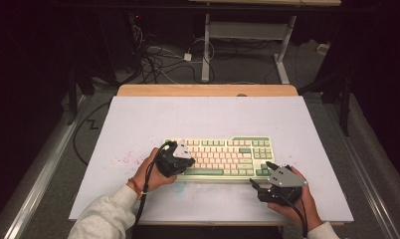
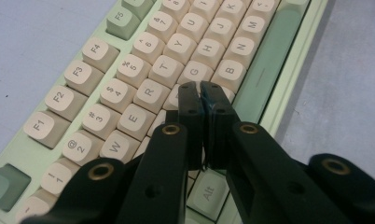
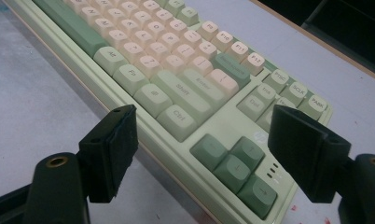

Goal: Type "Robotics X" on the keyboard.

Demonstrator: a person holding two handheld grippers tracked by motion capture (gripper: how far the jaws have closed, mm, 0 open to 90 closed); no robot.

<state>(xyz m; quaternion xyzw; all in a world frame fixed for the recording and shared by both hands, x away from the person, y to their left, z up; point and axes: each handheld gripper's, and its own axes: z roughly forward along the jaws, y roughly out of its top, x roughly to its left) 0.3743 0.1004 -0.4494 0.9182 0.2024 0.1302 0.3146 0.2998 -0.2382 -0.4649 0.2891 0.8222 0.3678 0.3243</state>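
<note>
A pale green keyboard [image 1: 223,157] with cream and green keys lies in the middle of the white table top. My left gripper [image 1: 180,160] is over its left end. In the left gripper view this gripper [image 2: 202,91] is shut, jaws pressed together with nothing between them, tips just above the cream keys [image 2: 164,70] near G and B. Whether the tips touch a key I cannot tell. My right gripper [image 1: 261,174] stands open at the keyboard's front right corner. In the right gripper view its jaws [image 3: 209,144] frame the dark green arrow keys [image 3: 234,165].
The white table top [image 1: 138,129] has a wooden strip [image 1: 208,90] along its far edge and red specks [image 1: 126,159] left of the keyboard. Beyond the table, cables [image 1: 158,59] and a desk frame [image 1: 206,50] stand on the floor.
</note>
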